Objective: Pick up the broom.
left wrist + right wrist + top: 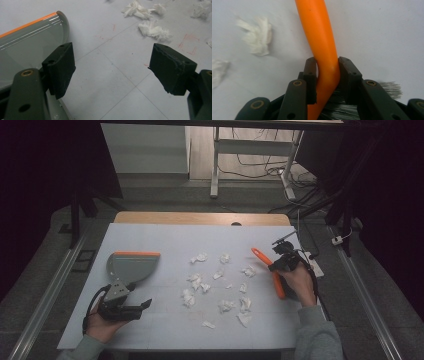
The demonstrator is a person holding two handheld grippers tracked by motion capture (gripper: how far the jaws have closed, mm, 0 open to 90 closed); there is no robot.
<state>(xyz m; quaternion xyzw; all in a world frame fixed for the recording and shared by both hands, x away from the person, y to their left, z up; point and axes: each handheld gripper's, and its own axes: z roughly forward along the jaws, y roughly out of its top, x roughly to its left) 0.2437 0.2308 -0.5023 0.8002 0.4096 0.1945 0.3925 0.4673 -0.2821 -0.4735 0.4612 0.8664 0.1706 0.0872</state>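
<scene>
Brush [322, 37] clamped in right gripper [327, 75].

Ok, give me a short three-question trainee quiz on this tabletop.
1. True or false: the right claw is shut on the brush.
2. Which side of the dustpan do the paper scraps lie on in the high view: A) left, B) right, C) inside it?
3. Fill in: the left claw is ____, with nothing between its jaws.

Key: 1 true; 2 B; 3 open.
</scene>
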